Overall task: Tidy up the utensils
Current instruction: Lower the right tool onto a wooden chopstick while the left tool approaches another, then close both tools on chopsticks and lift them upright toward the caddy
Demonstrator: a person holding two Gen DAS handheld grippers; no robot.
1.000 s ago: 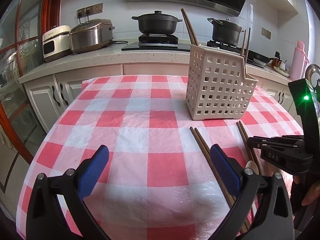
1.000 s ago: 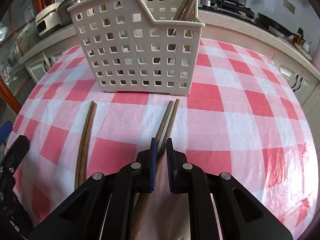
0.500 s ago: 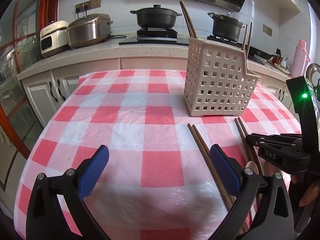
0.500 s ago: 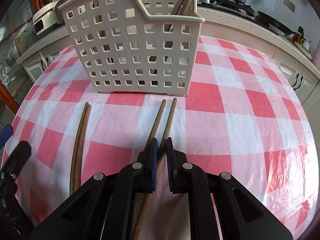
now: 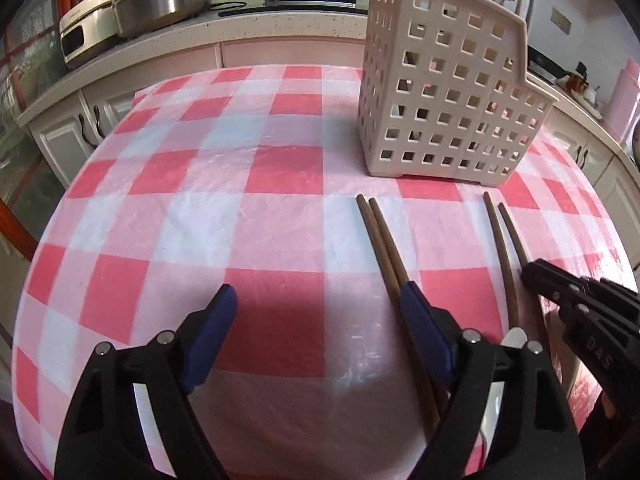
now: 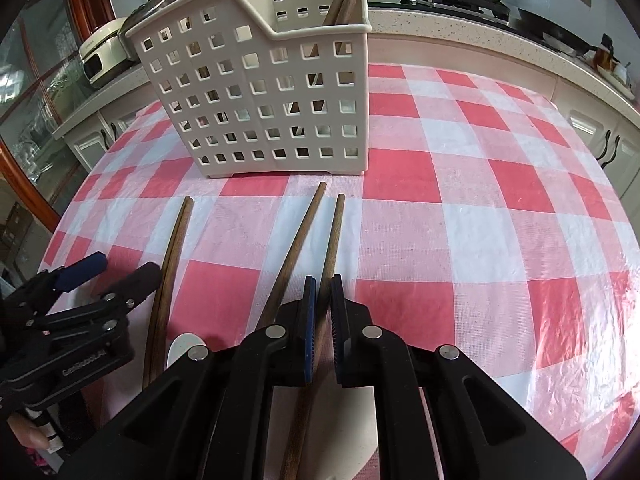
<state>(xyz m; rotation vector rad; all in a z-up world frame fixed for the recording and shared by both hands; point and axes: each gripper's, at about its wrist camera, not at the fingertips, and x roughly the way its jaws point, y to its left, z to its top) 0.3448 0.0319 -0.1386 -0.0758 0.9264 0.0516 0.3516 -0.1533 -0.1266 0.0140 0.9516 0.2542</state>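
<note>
Right now one chopstick [image 6: 334, 232] sits clenched between the right gripper [image 6: 323, 328] pads, its mate [image 6: 298, 240] just outside the left pad. Lift level, tip toward the caddy [image 6: 260, 96] ahead. Left gripper [image 5: 316, 336] is spread wide, grasping nothing, with the other pair [image 5: 380, 240] at its right pad.

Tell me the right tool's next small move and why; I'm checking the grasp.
Probably lift. The right tool looks shut on one chopstick, whose mate lies outside on the tablecloth; the basket stands just ahead.
</note>
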